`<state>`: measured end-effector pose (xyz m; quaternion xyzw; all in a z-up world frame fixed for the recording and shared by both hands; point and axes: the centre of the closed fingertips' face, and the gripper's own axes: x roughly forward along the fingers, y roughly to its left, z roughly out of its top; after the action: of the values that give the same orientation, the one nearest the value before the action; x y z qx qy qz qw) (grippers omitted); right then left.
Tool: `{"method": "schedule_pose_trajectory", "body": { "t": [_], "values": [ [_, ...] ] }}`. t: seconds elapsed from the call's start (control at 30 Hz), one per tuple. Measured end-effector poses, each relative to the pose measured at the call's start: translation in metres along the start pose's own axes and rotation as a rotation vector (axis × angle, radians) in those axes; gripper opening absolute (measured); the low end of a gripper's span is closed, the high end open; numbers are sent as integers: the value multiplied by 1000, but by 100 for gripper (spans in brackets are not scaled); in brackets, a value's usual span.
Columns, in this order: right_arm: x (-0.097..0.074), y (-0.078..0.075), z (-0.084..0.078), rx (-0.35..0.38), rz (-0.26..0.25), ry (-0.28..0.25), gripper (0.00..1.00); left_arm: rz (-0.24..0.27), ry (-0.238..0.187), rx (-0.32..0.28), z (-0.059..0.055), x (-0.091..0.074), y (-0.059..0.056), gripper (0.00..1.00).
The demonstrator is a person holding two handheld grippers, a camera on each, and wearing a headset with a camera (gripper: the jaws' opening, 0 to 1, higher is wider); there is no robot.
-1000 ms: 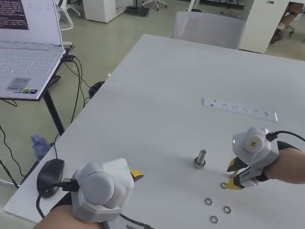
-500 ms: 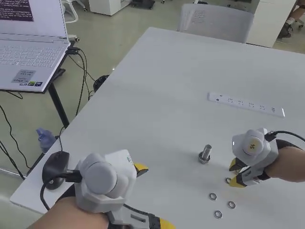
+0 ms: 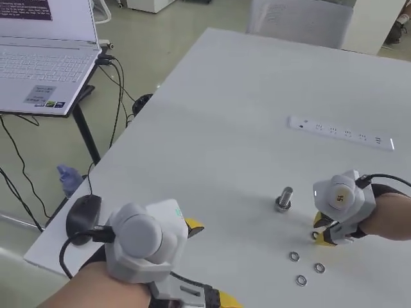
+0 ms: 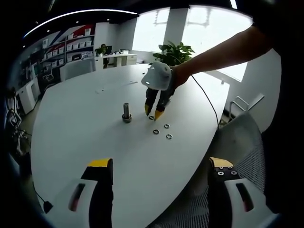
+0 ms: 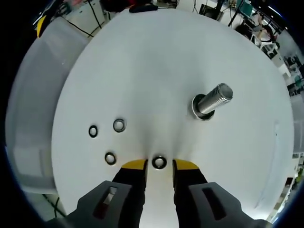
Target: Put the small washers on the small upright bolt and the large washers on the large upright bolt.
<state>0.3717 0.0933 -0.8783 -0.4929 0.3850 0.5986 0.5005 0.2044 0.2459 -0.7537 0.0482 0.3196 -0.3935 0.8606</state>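
Note:
One upright steel bolt (image 3: pixel 283 199) stands on the white table (image 3: pixel 225 128); the same bolt (image 5: pixel 211 101) appears in the right gripper view. My right gripper (image 3: pixel 323 232) points down just right of it. Its yellow tips straddle a small washer (image 5: pixel 159 162) that lies flat on the table, with a sliver of space on each side. Three more washers (image 3: pixel 294 256) (image 3: pixel 319 267) (image 3: pixel 300 280) lie loose nearer me. My left gripper (image 3: pixel 209 263) hovers at the table's near edge, jaws wide apart and holding nothing. From the left gripper view, the right gripper (image 4: pixel 154 113) hangs over the washers beside the bolt (image 4: pixel 126 113).
A white power strip (image 3: pixel 340 133) lies at the far right of the table. A black mouse (image 3: pixel 83 215) sits at the near left corner with its cable. A laptop (image 3: pixel 38 64) stands on a side stand to the left, and a chair (image 3: pixel 298 22) at the far end.
The head camera has shifted. My right gripper has edged closer to the washer, which now lies between its tips. The washers and bolt have stayed put.

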Motion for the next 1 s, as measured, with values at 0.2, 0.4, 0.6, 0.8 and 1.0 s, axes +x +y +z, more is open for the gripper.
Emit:
{"method": "schedule_pose_trajectory", "body": {
  "t": [0.2, 0.4, 0.6, 0.8, 1.0],
  "values": [
    [0, 3, 0, 0, 15, 2, 18, -6, 4, -5, -2, 1, 0, 80],
    [1, 0, -1, -4, 15, 6, 15, -8, 0, -4, 1, 3, 1, 79],
    [1, 0, -1, -29, 24, 15, 16, -20, 2, -5, 2, 4, -1, 77],
    [0, -1, -1, -12, 27, 28, 21, -28, 5, -8, 1, 6, -2, 76],
    [0, -3, -1, -26, 27, 37, 19, -32, 10, -9, 0, 8, -3, 75]
  ]
}}
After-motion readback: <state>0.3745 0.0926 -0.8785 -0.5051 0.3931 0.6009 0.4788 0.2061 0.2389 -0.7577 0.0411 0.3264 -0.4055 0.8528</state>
